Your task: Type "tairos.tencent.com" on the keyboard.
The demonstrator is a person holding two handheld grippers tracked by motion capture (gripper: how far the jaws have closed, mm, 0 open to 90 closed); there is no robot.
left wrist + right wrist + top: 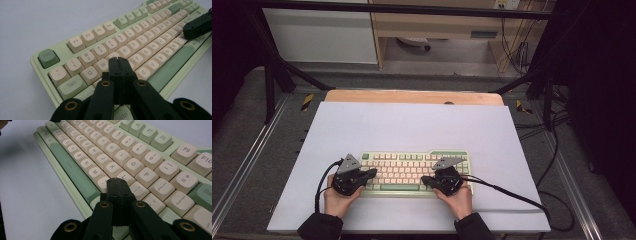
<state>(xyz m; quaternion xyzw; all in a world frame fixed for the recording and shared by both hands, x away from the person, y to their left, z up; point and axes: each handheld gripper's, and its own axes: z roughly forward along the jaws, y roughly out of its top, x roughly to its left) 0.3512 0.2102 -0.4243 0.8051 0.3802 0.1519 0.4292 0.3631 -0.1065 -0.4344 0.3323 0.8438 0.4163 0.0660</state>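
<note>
A pale green keyboard (412, 170) with cream and green keys lies on the white board near the front. My left gripper (373, 173) is shut and empty, its tips over the keyboard's left end. In the left gripper view the joined tips (118, 59) hover above the keys (102, 64) around W, S and D. My right gripper (425, 179) is also shut and empty, over the right half. In the right gripper view its tips (116, 180) sit above the keys near L and the comma. The right gripper's black jaw end (197, 26) shows far off in the left gripper view.
The white board (412, 125) covers a wooden table (412, 96) inside a black metal frame. Cables (522, 200) trail from the right gripper over the board's right edge. A wooden desk (437, 25) and floor cables stand beyond the table.
</note>
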